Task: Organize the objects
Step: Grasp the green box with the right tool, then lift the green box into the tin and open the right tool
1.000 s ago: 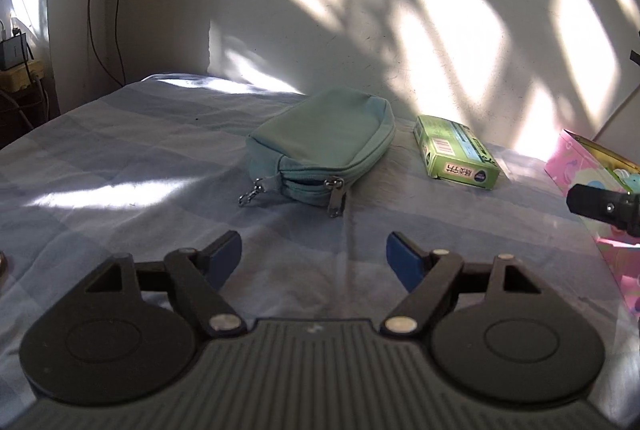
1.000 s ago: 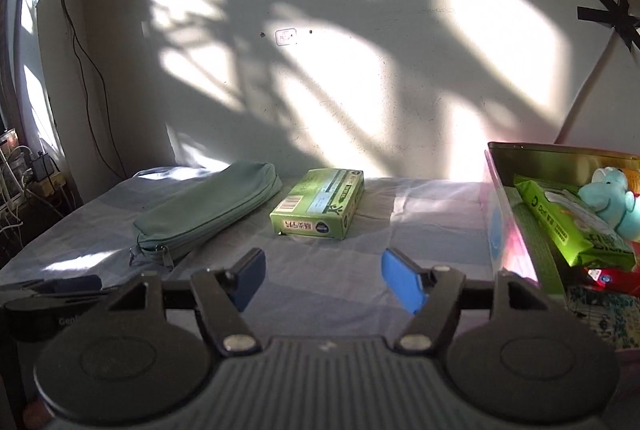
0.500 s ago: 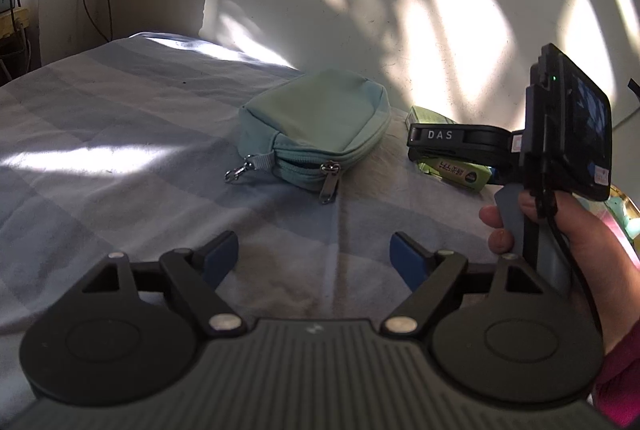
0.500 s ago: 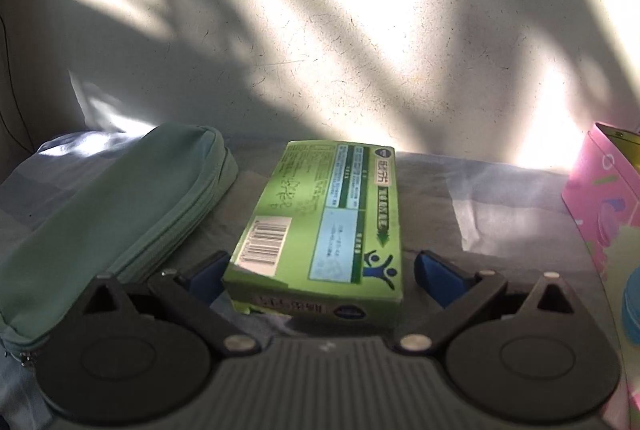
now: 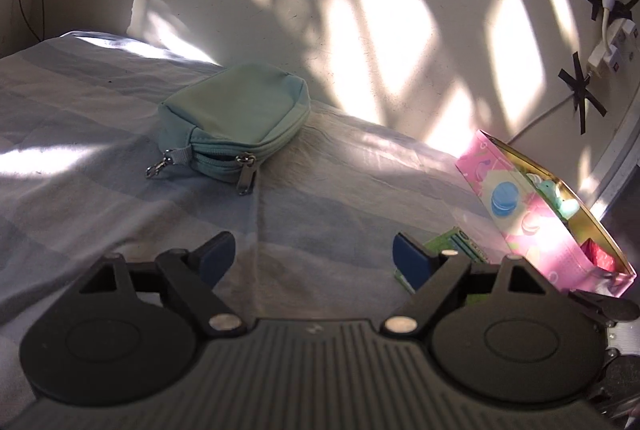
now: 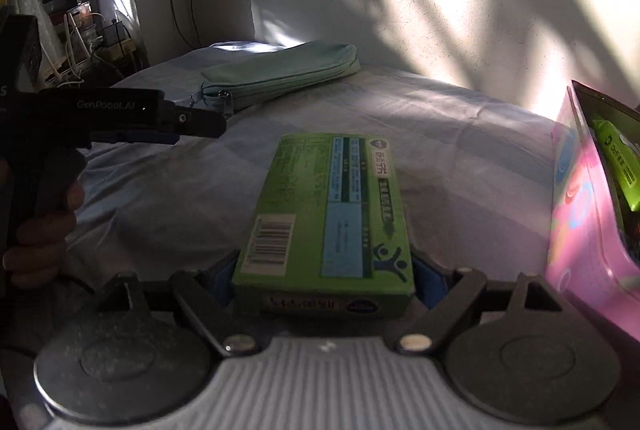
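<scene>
Jaws hidden behind green box (image 6: 328,222)

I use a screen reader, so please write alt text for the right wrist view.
The right tongs straddle a green cardboard box on a blue-grey bedsheet. A teal zip pouch lies behind; a pink box stands at right.

Matt cloth pouch (image 5: 236,115), metal zip pulls; printed cardboard box (image 6: 332,213); glossy pink tin (image 5: 532,218).
</scene>
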A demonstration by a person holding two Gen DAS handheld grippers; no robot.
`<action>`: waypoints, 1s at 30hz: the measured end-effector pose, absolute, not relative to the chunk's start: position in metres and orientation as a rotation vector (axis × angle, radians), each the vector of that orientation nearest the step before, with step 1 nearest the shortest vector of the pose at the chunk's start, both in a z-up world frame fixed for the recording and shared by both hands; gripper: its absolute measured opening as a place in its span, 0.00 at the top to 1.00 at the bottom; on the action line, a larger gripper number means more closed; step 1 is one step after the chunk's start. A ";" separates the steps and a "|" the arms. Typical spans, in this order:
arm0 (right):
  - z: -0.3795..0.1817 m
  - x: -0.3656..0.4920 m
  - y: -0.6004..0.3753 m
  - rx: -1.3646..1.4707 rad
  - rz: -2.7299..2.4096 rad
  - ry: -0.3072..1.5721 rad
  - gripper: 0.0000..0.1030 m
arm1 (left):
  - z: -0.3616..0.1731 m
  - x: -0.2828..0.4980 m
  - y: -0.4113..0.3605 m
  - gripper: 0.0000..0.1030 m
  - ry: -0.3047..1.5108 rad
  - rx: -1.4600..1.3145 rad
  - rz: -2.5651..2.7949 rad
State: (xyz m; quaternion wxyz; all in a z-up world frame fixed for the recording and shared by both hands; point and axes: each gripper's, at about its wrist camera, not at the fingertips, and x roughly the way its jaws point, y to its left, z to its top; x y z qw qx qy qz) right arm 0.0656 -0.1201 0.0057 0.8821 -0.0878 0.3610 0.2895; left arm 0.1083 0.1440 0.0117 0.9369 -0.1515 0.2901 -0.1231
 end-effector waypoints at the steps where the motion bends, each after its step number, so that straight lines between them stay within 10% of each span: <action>1: 0.007 0.051 -0.134 -0.196 0.613 0.744 0.17 | 0.013 0.105 0.135 0.15 0.592 -0.290 -0.315; 17: 0.009 -0.012 -0.221 -0.106 0.367 0.607 0.11 | 0.017 0.087 0.012 0.18 0.756 -0.148 -0.557; 23: -0.004 0.005 -0.200 -0.087 0.419 0.651 0.36 | 0.013 0.085 0.007 0.35 0.797 -0.148 -0.571; 30: 0.042 -0.031 -0.211 -0.127 0.388 0.432 0.40 | 0.077 0.056 -0.001 0.37 0.636 -0.129 -0.616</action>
